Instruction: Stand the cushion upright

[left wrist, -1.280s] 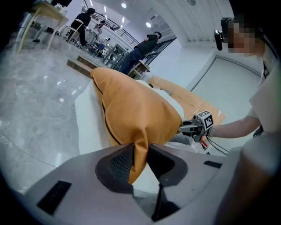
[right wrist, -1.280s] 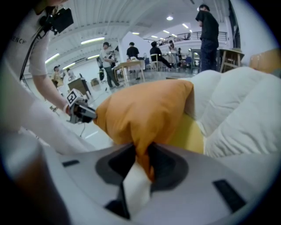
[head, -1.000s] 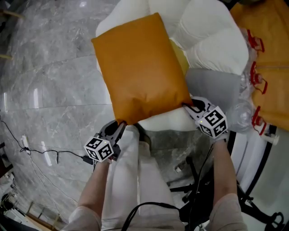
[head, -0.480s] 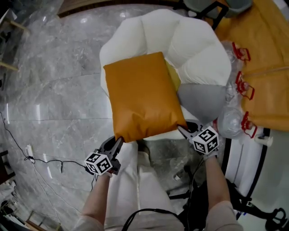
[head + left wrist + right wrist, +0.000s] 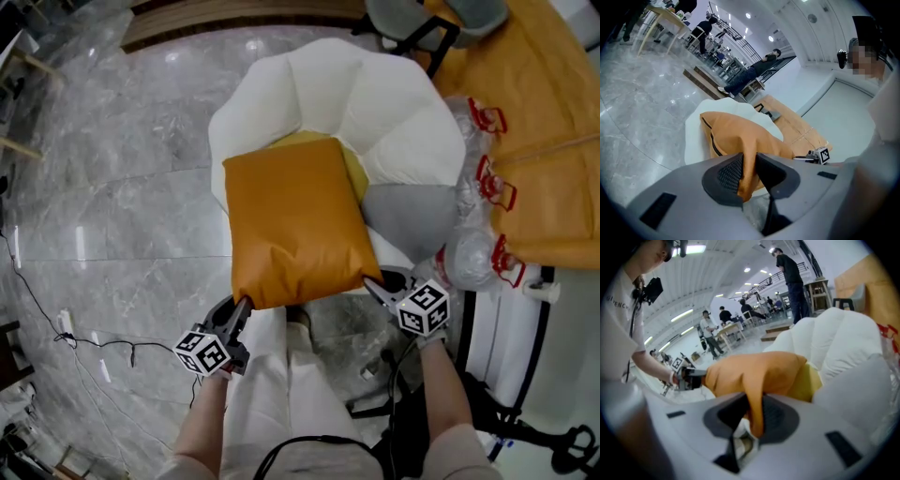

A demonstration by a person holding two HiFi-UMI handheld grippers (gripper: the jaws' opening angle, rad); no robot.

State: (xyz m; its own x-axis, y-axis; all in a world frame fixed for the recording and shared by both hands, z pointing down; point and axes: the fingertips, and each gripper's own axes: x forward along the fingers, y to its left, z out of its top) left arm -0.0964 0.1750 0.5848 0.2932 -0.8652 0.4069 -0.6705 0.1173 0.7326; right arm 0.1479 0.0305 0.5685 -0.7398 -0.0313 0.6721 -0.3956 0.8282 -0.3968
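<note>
Grey marble floor (image 5: 122,187) surrounds a white armchair (image 5: 375,94), and the orange cushion (image 5: 295,220) lies across its seat, its far edge towards the backrest and its near edge out past the seat's front edge. The job is begun but far from done. The left gripper (image 5: 242,305) is clamped on the near left corner, with the fabric pinched flat between its pads. The right gripper (image 5: 372,284) has the near right corner between its jaws, which are closing tighter on the fold they already pinch. The cushion looks tilted or nearly flat, not standing. As I judge it, the near edge has yet to be swung up and back until the cushion stands against the backrest, and then both corners let go. A yellow cushion (image 5: 352,172) is mostly covered, showing only along the orange one's far and right edges, and a grey cushion (image 5: 412,216) sits at the seat's right side. From the steep head view the tilt is hard to gauge, and no view shows whether the far edge touches the backrest or what the underside rests on. The seat's front edge is hidden beneath the orange fabric.
</note>
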